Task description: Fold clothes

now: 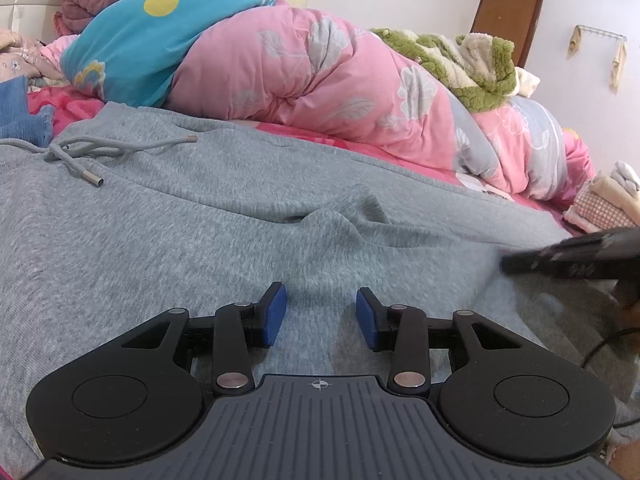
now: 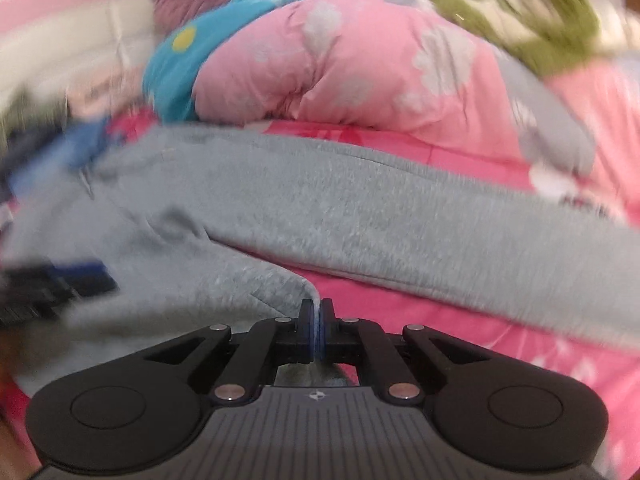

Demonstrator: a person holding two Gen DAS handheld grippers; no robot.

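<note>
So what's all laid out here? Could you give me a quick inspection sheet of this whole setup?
Surface: bed with pink sheet.
Job's things: grey sweatpants spread flat, drawstring loose.
Clutter: pink floral duvet, turquoise quilt, green fleece, blue cloth, folded laundry.
Grippers: left gripper open above the sweatpants; right gripper shut on a sweatpants edge.
Cables: black cable at the right edge.
Surroundings: brown door, wall hooks.

The left gripper is wide open just above the gray pants, holding nothing. The pants lie spread on the bed, with a knotted string. A pink blanket is piled behind.
</note>
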